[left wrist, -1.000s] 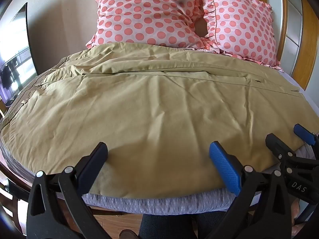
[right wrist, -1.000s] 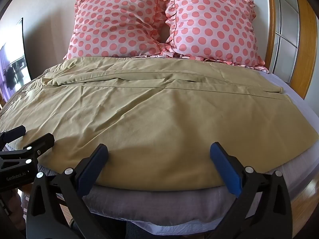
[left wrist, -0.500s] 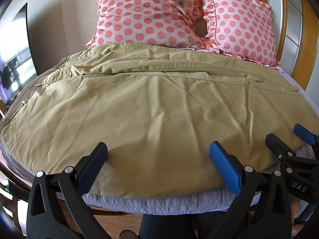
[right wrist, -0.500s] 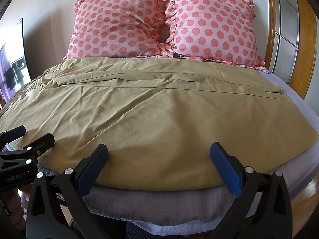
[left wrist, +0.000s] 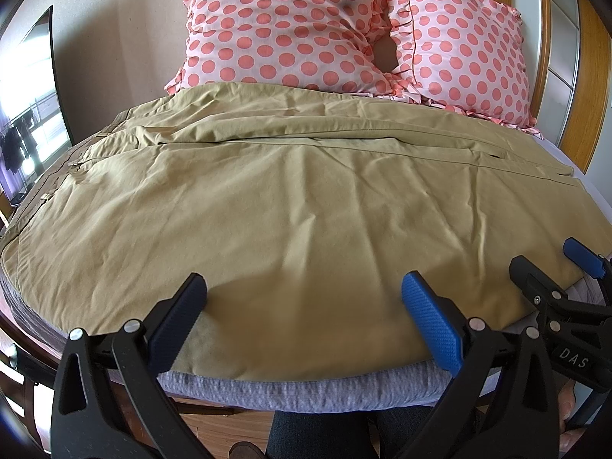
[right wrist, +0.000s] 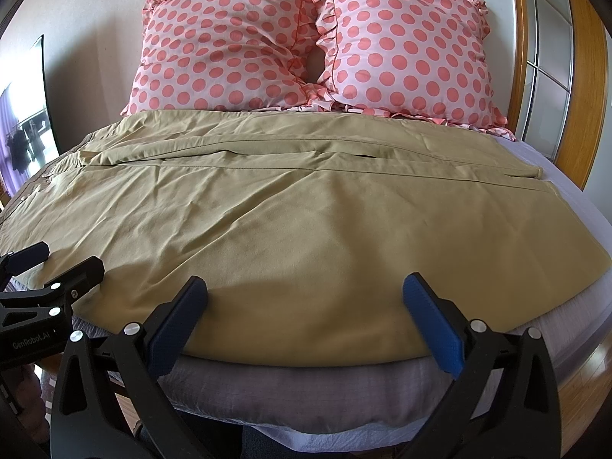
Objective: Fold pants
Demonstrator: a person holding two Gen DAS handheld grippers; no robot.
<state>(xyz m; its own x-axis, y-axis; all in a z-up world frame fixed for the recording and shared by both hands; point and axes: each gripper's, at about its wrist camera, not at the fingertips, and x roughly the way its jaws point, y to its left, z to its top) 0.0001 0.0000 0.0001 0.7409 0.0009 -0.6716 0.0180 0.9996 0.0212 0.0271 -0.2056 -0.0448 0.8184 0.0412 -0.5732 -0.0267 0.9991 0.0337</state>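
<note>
Khaki pants [left wrist: 290, 206] lie spread flat across the bed, waistband at the left, leg hems at the right; they also fill the right wrist view [right wrist: 290, 222]. My left gripper [left wrist: 304, 287] is open and empty over the near edge of the pants. My right gripper [right wrist: 304, 287] is open and empty over the near edge, further right. The right gripper [left wrist: 547, 264] shows at the right of the left wrist view. The left gripper [right wrist: 53, 260] shows at the left of the right wrist view.
Two pink polka-dot pillows [right wrist: 306, 46] stand at the headboard, just behind the pants. A grey sheet [left wrist: 306, 388] covers the mattress edge below my grippers. A wooden frame [right wrist: 585, 88] stands at the right, a dark screen [left wrist: 30, 114] at the left.
</note>
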